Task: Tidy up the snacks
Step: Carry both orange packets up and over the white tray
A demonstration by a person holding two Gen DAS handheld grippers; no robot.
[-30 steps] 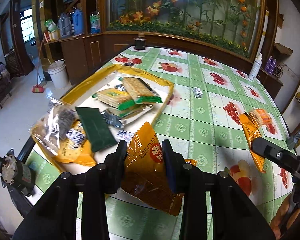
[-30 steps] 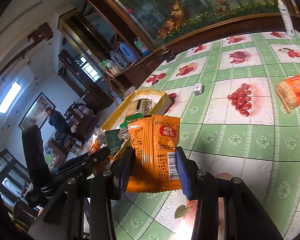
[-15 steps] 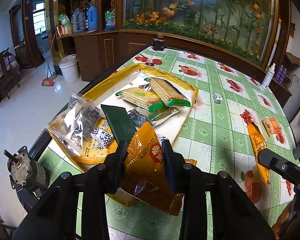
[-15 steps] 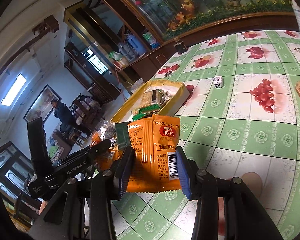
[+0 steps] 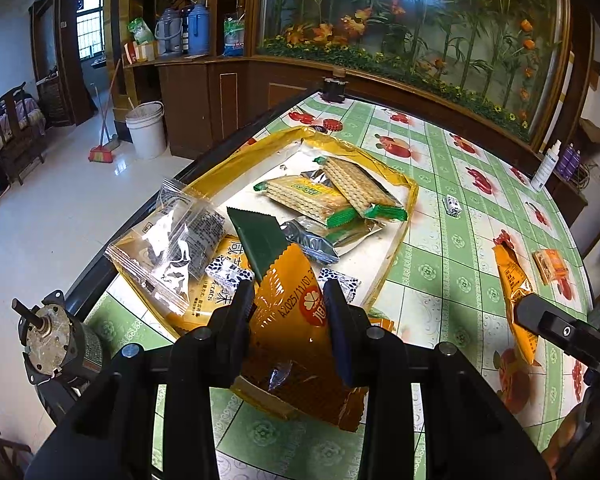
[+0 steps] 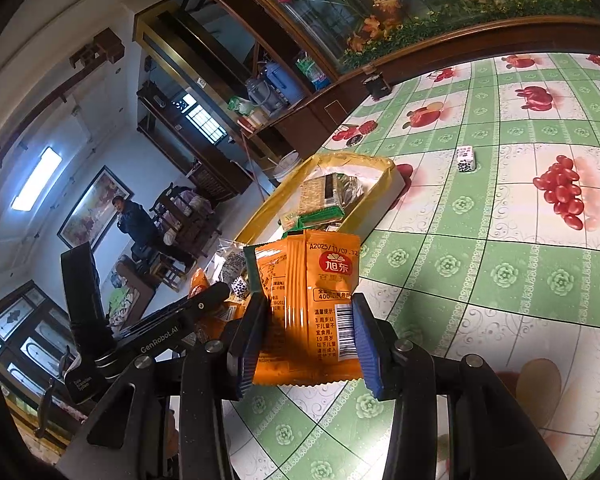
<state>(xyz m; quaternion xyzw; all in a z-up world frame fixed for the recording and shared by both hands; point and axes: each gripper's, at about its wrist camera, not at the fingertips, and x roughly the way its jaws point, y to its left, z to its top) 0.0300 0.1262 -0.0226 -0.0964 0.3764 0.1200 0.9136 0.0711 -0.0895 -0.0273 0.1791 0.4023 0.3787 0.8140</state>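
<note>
Both hands have carried their loads closer to the yellow tray (image 5: pixel 396 236), which now looms larger, so a drop-off looks near. The left gripper (image 5: pixel 288 312) clamps an orange snack packet (image 5: pixel 296 320), its long axis tilted up and left; the right gripper (image 6: pixel 308 336) clamps another orange packet (image 6: pixel 320 300), upright, above the tablecloth (image 6: pixel 500 280).

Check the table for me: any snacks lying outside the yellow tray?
Yes. A small black-and-white candy and an orange cracker pack lie loose on the tablecloth, apart from the yellow tray where the other snacks are gathered.
</note>
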